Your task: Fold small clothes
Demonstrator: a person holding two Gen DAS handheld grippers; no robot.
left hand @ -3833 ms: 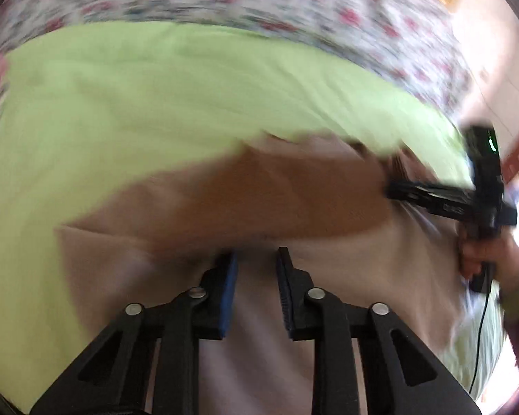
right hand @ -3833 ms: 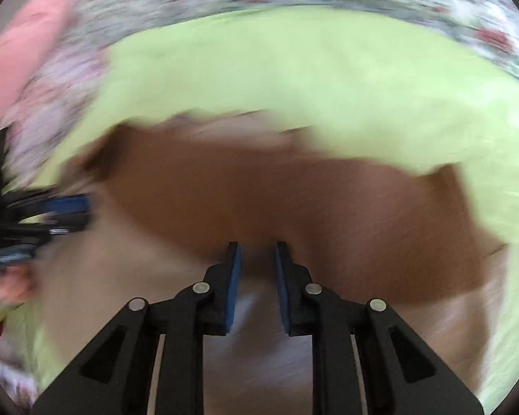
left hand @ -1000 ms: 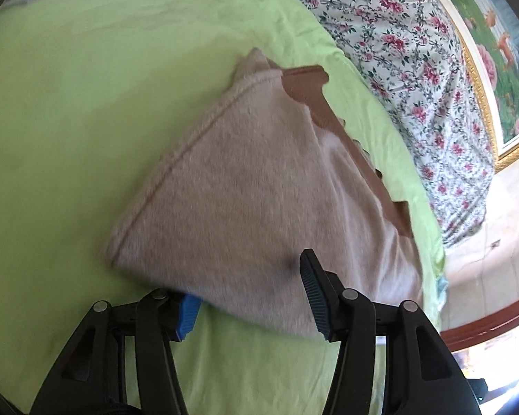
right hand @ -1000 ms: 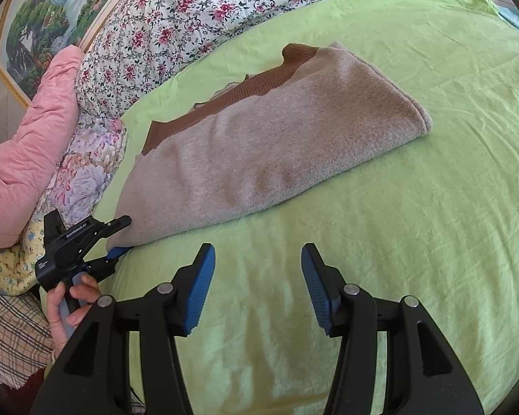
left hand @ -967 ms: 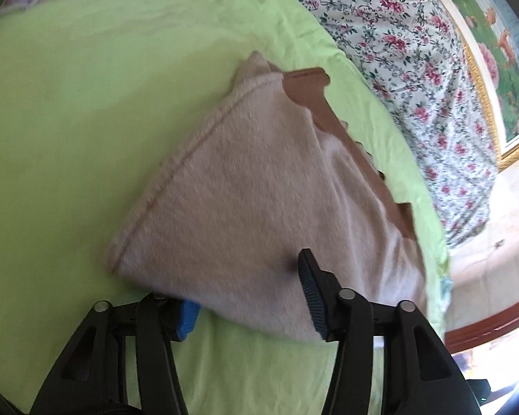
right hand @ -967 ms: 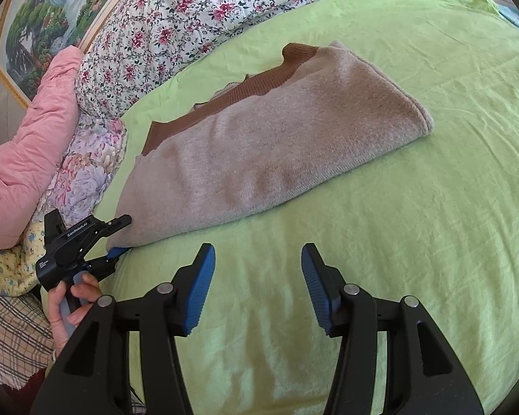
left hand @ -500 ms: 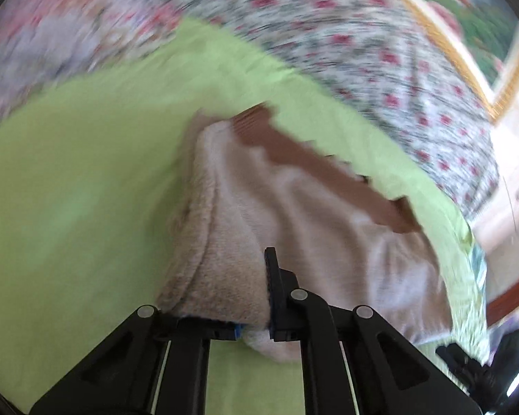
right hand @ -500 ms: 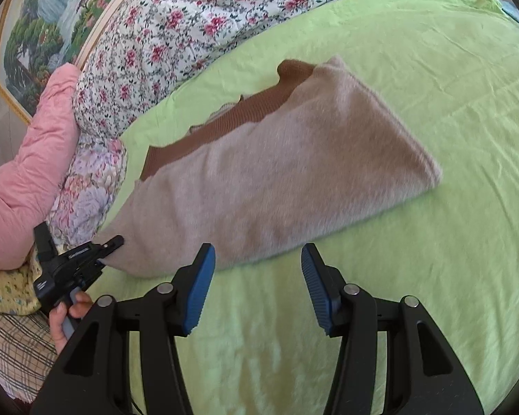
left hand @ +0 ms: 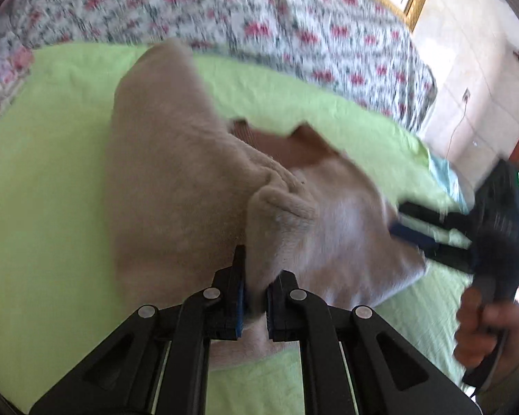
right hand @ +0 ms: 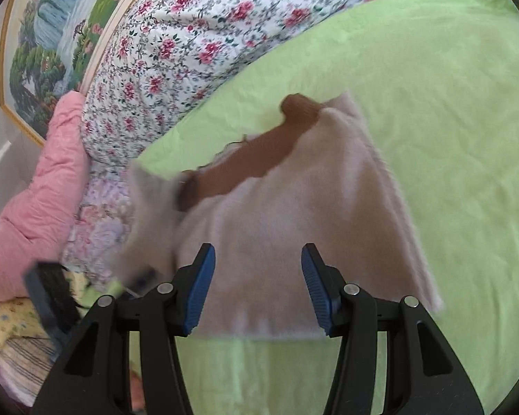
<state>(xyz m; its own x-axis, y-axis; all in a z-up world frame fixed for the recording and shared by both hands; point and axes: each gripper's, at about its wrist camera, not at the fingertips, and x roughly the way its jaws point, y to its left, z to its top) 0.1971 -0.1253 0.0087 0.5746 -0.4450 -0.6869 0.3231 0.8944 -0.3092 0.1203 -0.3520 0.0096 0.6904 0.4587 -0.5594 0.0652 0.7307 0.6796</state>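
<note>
our left gripper [left hand: 255, 297] has clamped down on the near end of the sweater [left hand: 176, 186], where a second ago its jaws stood wide around that end without pinching it; a bunch of beige knit now sits squeezed between the blue pads. with that grip the end has come up off the green sheet [left hand: 45, 180] and stands in a raised fold, so the sweater no longer lies as the long flat strip it was a second ago. the brown collar [right hand: 259, 159] shows at the far edge, partly covered by the lifted cloth. our right gripper [right hand: 257, 287] has come in close over the other end of the sweater, its jaws apart and holding nothing, as they were a second ago; the knit lies under and between the fingers but the pads do not press on it. the rest of the sweater rests on the green sheet, near the flowered quilt [right hand: 197, 41]. we judge this to be the start of the next fold across the length, with the left end being carried over toward the right while the right side waits to pin or catch it.
</note>
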